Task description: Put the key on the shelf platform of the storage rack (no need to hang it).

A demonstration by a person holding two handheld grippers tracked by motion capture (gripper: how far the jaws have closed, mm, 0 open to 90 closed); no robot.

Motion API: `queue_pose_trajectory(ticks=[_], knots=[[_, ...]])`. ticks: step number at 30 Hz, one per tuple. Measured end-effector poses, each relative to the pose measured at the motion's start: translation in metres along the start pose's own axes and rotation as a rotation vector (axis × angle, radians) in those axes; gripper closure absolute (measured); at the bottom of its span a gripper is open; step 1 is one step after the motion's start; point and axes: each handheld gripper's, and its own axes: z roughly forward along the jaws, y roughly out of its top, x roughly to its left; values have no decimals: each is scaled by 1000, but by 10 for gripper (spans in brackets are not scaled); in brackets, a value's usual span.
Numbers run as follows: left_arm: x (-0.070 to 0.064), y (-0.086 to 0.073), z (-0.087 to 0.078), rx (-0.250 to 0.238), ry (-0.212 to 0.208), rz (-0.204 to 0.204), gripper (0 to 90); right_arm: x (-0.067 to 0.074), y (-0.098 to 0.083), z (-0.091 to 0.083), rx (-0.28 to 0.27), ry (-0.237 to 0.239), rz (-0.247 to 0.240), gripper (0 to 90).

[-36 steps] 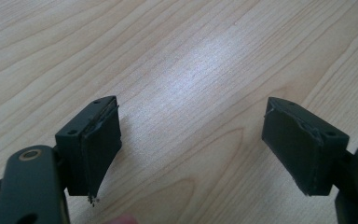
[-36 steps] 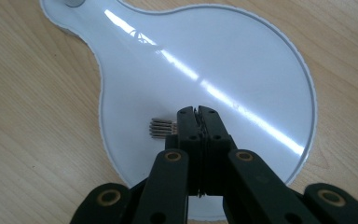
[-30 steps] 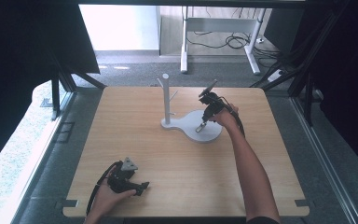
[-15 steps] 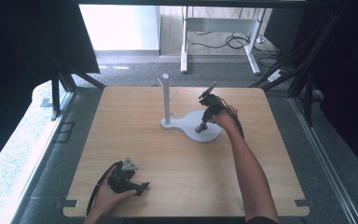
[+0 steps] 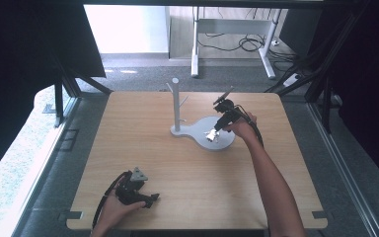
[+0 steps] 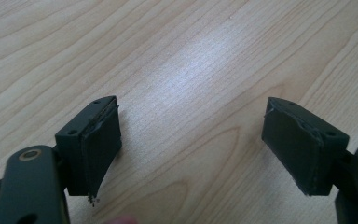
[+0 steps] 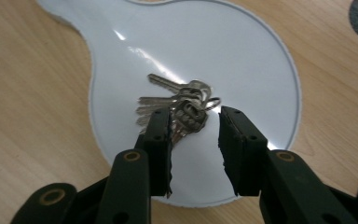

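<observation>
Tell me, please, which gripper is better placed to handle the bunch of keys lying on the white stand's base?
Right. The right gripper hangs just over the keys on the white base, its jaws having just opened. The left gripper rests open at the table's near edge, far away.

Silver key bunch [image 7: 179, 107] flat on white tray [image 7: 242, 56].

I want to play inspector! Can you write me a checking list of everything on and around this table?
Surface: wooden table, bare around the stand.
Job's things: bunch of keys lying on the white stand base; upright post with pegs.
Clutter: nothing seen.
Grippers: right gripper over the keys, its jaws have just been opening, not pressing them; left gripper open, resting near the table's front edge.
Cables: black cable trailing from the left gripper.
Surroundings: grey floor, desk legs behind.
</observation>
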Motion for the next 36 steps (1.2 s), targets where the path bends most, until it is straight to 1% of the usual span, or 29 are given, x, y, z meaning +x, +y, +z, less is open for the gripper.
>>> queue_pose_trajectory(ticks=[2, 3, 5, 6, 8, 9, 10, 11, 15, 17, 19, 21, 25, 30, 34, 36], knots=[[0, 0, 0, 3, -1, 7, 200, 4, -3, -1, -5, 9, -14, 625], [-1, 0, 0, 3, -1, 8, 199, 7, -4, -2, -5, 18, -29, 612], [-2, 0, 0, 3, -3, 3, 199, 11, -8, -2, -13, 46, -54, 592], [-1, 0, -1, 0, -1, 6, 199, 13, -10, -2, -14, 56, -67, 584], [-1, 0, -1, -4, -1, -5, 199, 16, -13, -3, -5, 68, -87, 566], [-1, 0, -1, -6, 2, -5, 200, 16, -15, -4, -14, 73, -94, 566], [-1, 0, -1, -7, 2, -7, 199, 17, -17, -5, -25, 78, -91, 564], [0, 0, -1, -7, 5, 2, 200, 17, -19, -6, -30, 85, -90, 559], [1, 0, -4, -16, 5, -8, 199, 21, -30, -12, -50, 97, -96, 535], [2, 0, -5, -19, 7, -6, 199, 25, -36, -14, -69, 101, -94, 535], [1, 0, -5, -21, 7, -7, 199, 31, -48, -18, -105, 92, -121, 539], [1, 1, -5, -18, 7, -5, 200, 35, -55, -20, -126, 100, -127, 538], [1, 0, -5, -18, 4, -10, 200, 42, -75, -27, -157, 112, -145, 535], [3, 0, -8, -28, 10, -14, 199, 49, -101, -34, -172, 113, -146, 525], [4, 0, -10, -33, 12, -14, 200, 50, -120, -37, -194, 123, -136, 517], [3, 0, -9, -32, 12, -14, 200, 49, -132, -37, -204, 128, -125, 509]])
